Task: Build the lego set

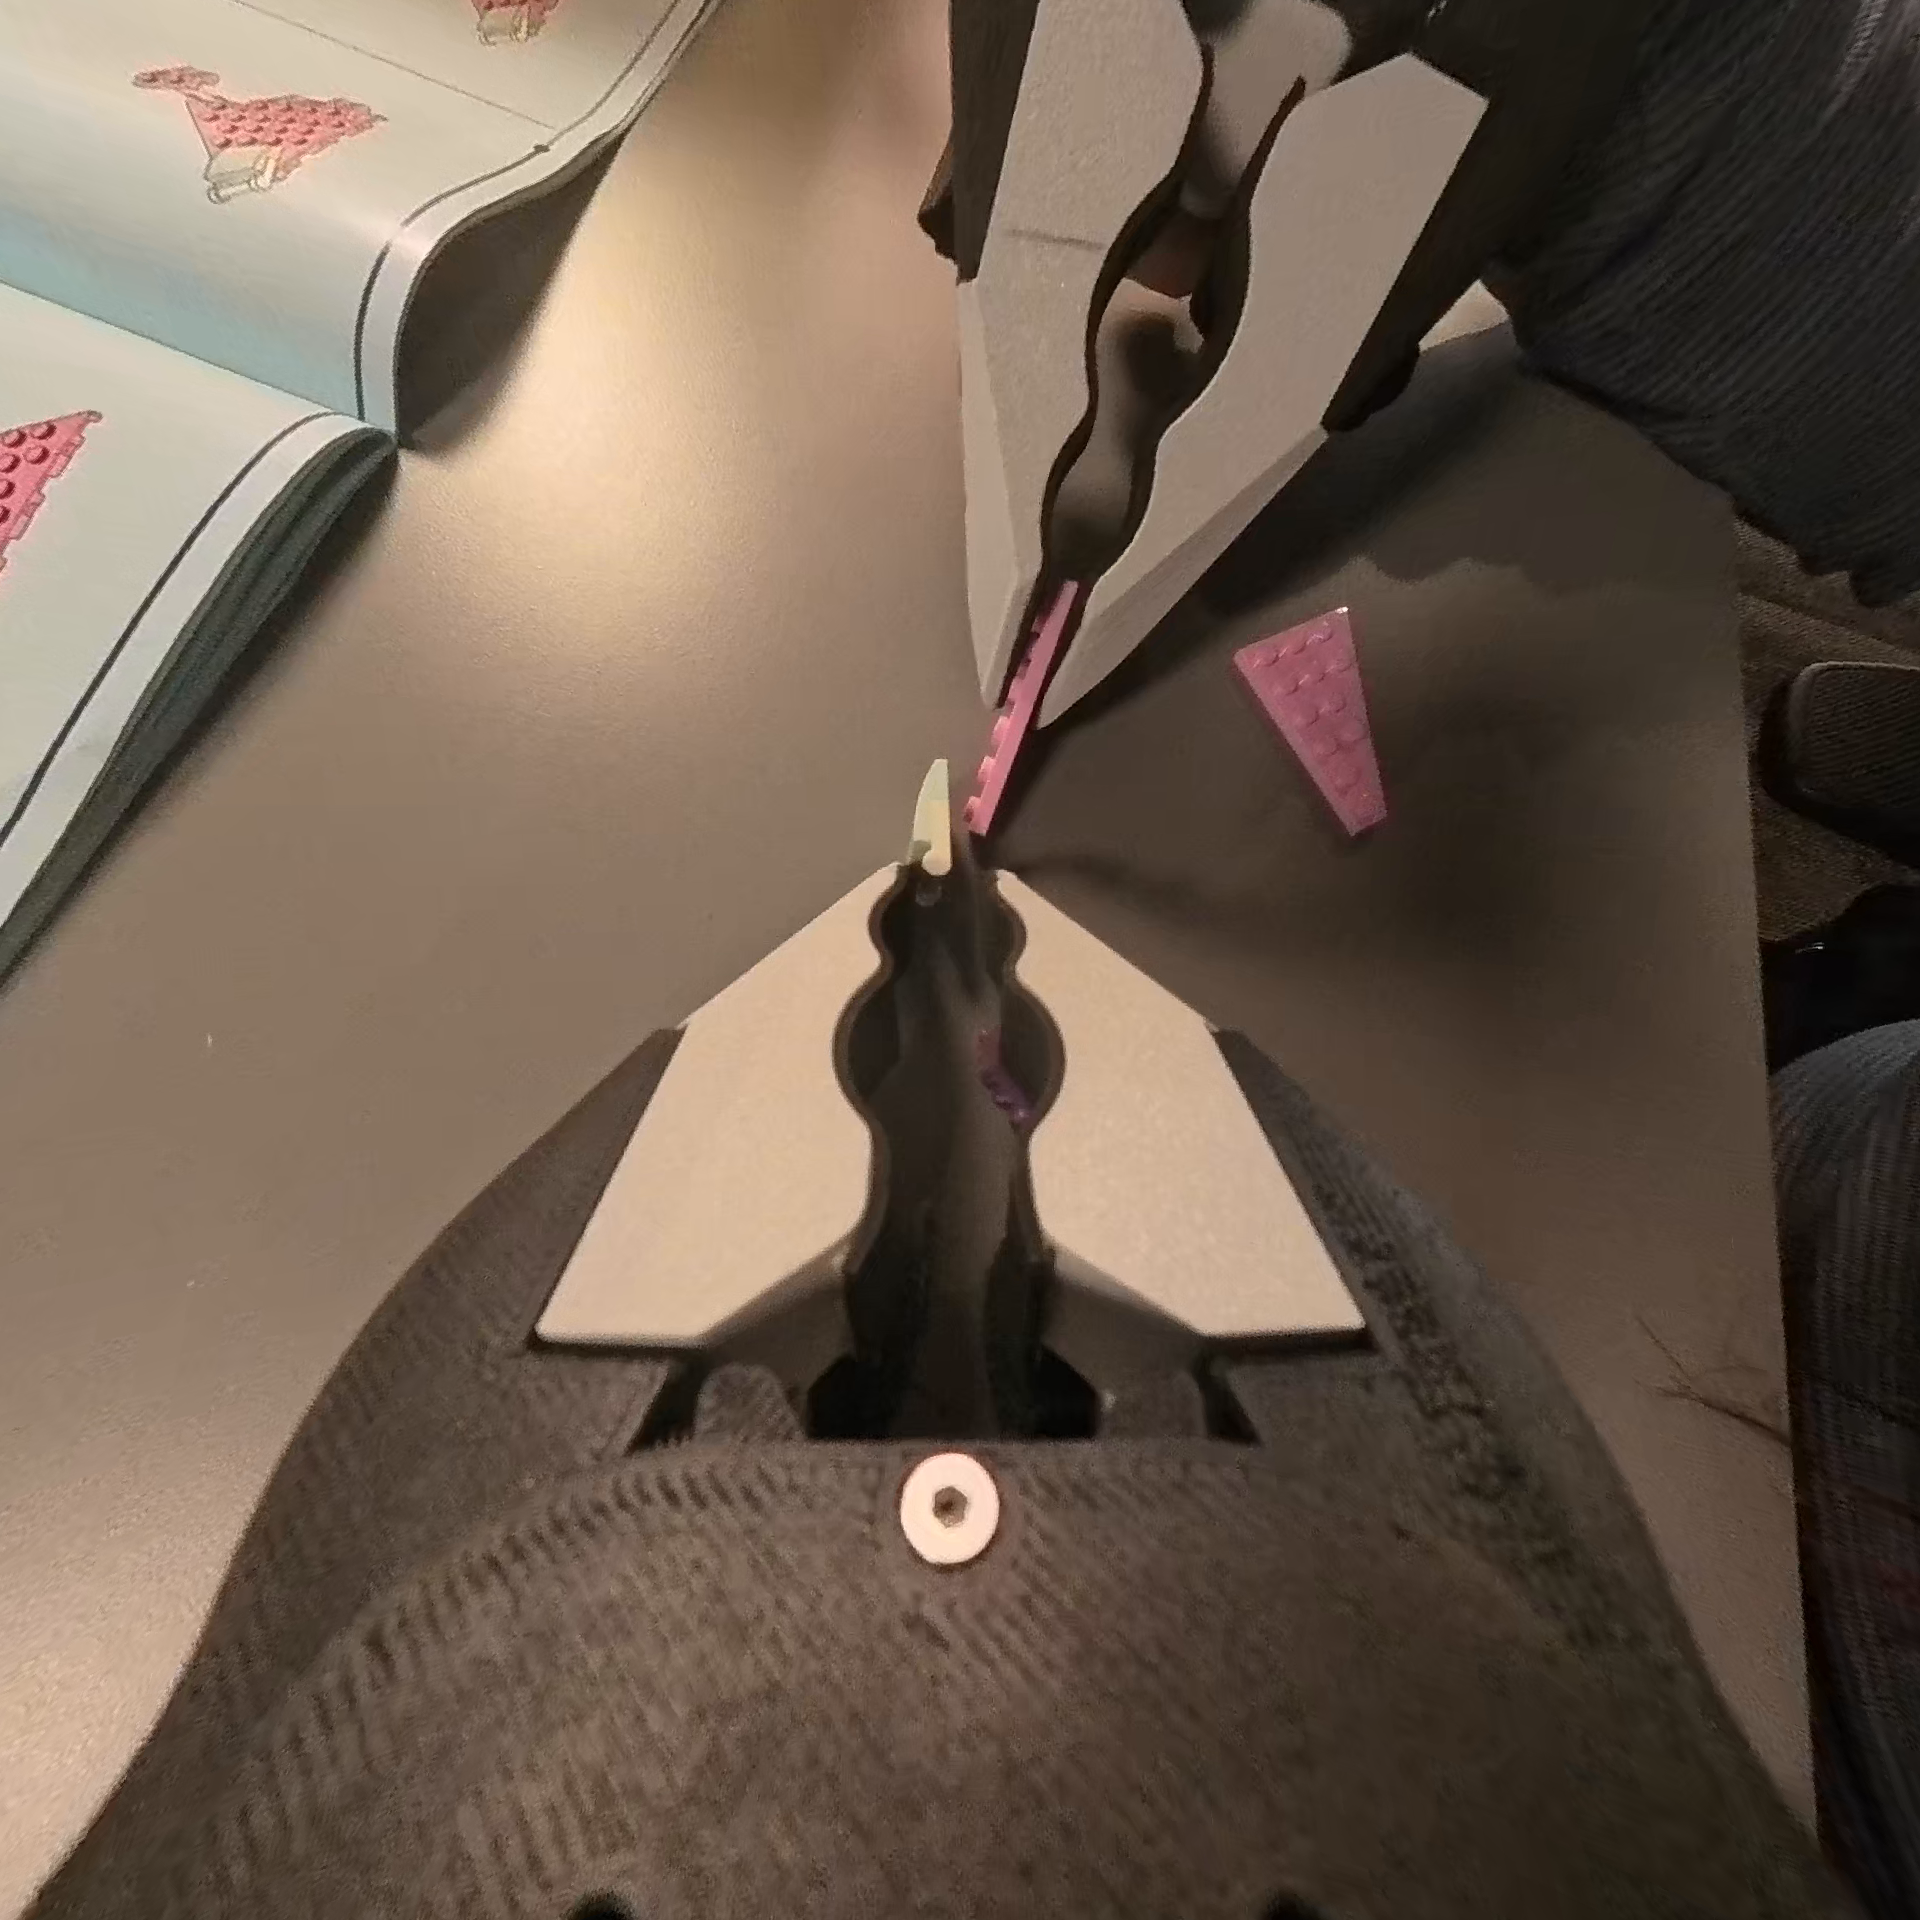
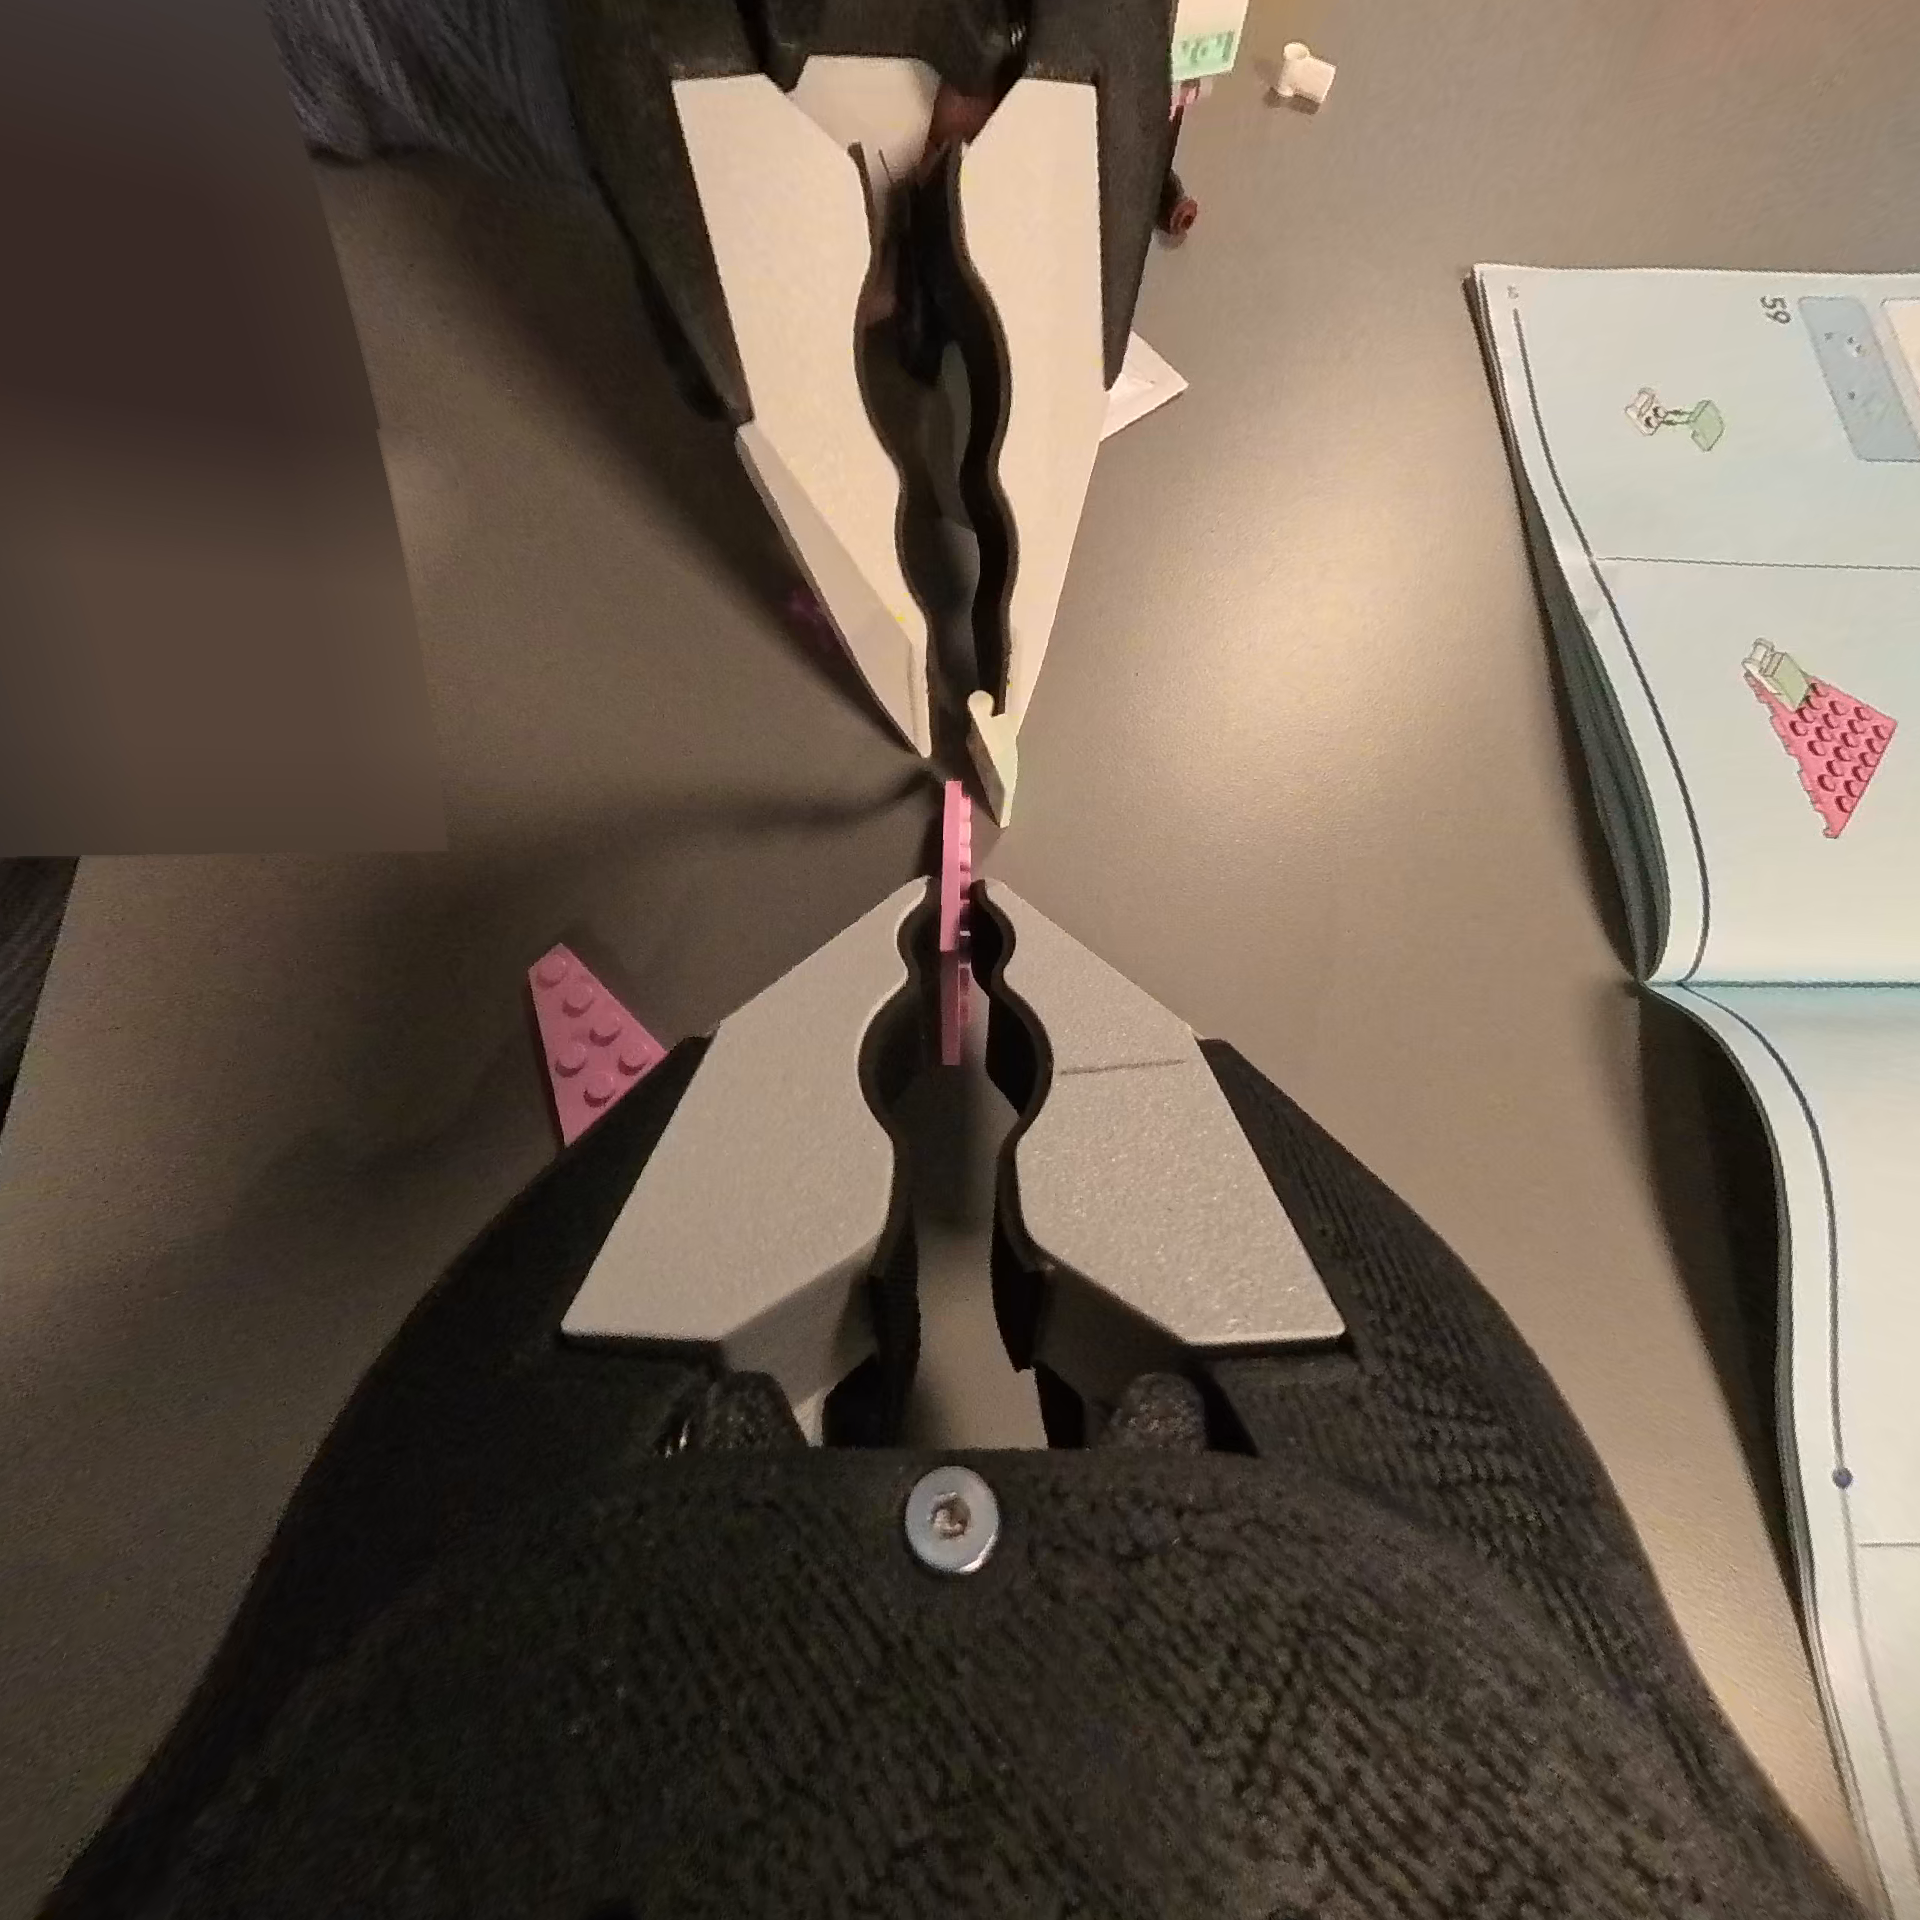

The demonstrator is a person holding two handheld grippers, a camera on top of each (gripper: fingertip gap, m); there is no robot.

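Grey-brown tabletop (image 2: 1299, 727) filled both views. Right gripper (image 2: 961, 894) held thin pink studded plate (image 2: 958, 914) edge-on, fingers clamped on it. Left gripper (image 1: 940, 878) faced it tip to tip, fingers closed on small pale green piece (image 1: 932, 826), which stood just beside pink plate's end. Pink wedge plate (image 1: 1314, 717) lay flat on tabletop near right gripper. Open instruction booklet (image 2: 1766, 582) lay well apart; small white piece (image 2: 1299, 75) sat at far edge.
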